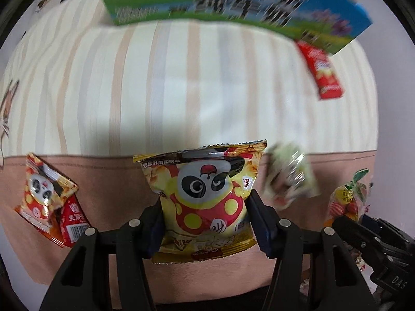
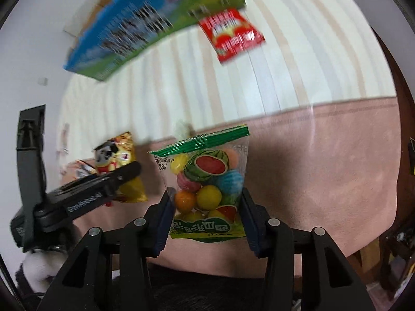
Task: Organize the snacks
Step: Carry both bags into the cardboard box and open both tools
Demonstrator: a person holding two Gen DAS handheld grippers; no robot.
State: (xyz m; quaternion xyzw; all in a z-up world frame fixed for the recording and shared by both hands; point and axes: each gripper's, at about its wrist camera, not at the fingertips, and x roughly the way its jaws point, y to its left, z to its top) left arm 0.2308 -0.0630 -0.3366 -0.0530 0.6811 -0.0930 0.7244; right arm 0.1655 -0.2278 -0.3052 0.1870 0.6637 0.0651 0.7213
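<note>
So we've got both claws loaded: left claw (image 1: 205, 223) pinching the yellow panda chip bag (image 1: 205, 197), right claw (image 2: 206, 217) pinching the fruit gumball bag (image 2: 207, 181), both above the bed (image 1: 181, 77). Probably best to hold firm, steady grips heading to the blue box (image 1: 233, 5).

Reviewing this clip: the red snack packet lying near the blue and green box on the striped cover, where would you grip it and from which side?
The red packet lies flat beside the blue and green box. I would probably pinch a crimped short end, coming in from the side away from the box, since its flat face offers nothing to grip. Both grippers are full now: the left gripper holds the panda bag, the right gripper the gumball bag.
</note>
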